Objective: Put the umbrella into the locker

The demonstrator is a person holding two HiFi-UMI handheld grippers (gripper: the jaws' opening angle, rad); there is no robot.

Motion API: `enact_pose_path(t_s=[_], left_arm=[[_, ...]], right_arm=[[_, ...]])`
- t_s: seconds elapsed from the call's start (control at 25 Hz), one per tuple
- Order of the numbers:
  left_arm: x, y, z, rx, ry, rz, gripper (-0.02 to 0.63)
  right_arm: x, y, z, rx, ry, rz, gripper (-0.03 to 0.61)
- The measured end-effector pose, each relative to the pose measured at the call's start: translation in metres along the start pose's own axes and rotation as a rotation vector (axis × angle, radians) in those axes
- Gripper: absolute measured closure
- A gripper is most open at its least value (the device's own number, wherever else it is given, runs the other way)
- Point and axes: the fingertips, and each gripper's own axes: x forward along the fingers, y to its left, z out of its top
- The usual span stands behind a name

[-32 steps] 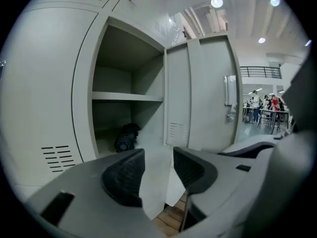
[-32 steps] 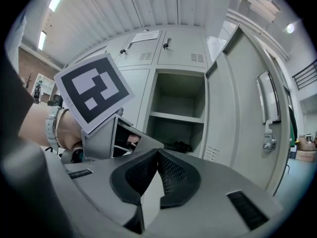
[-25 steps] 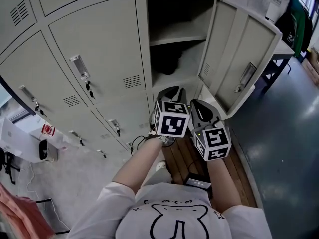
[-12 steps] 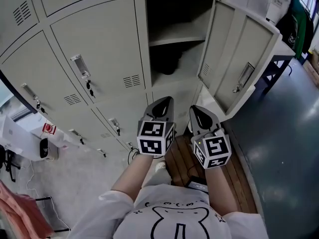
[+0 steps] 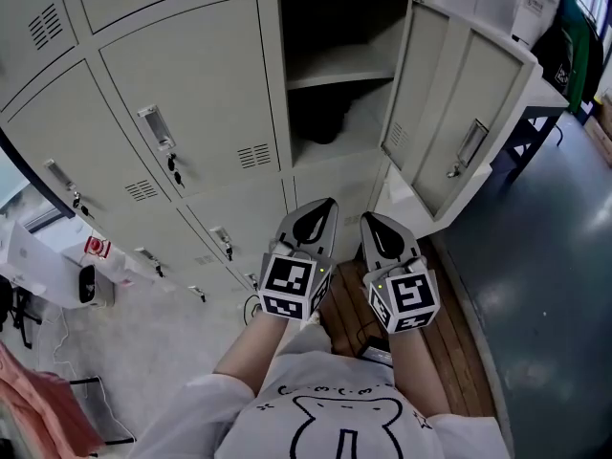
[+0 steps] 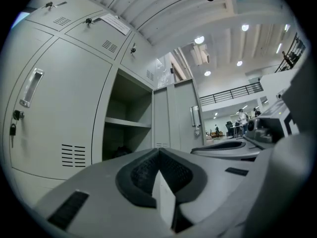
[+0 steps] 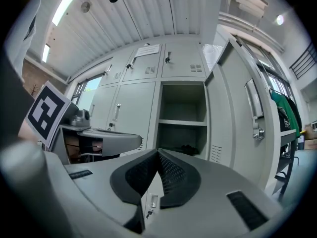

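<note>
The umbrella (image 5: 321,122) is a dark bundle lying at the back of the open locker (image 5: 335,75), under its shelf. It also shows in the left gripper view (image 6: 119,151) and in the right gripper view (image 7: 188,148). My left gripper (image 5: 325,204) and right gripper (image 5: 369,218) are held side by side below the opening, pointing level at the lockers and well short of the umbrella. Both are shut with nothing between their pads: the left (image 6: 158,150) and the right (image 7: 158,152) each close to a point.
The locker door (image 5: 459,122) stands swung open on the right. Closed lockers with handles and keys (image 5: 158,132) fill the left. A wooden platform (image 5: 459,338) lies at my feet with a black device (image 5: 378,354) on it. A dark table (image 5: 535,113) stands behind the door.
Both grippers have drawn back from the locker toward my body. The left one also swung to the left and turned.
</note>
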Motion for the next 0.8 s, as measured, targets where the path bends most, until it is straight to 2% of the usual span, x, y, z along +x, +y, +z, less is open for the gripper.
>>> enact_pose_path(t_s=[0.6,0.8], left_arm=[[-0.0063,0.0015,0.0042,-0.035,-0.055,-0.023,0.592],[-0.0056,0.0065,0.0057,-0.026,-0.064,-0.006,0.592]], right_arm=[[0.0041,0.0084,0.0064,-0.024,-0.017,-0.01,0.56],[0.0077,0.0098,0.01,-0.03,-0.026,-0.007,0.56]])
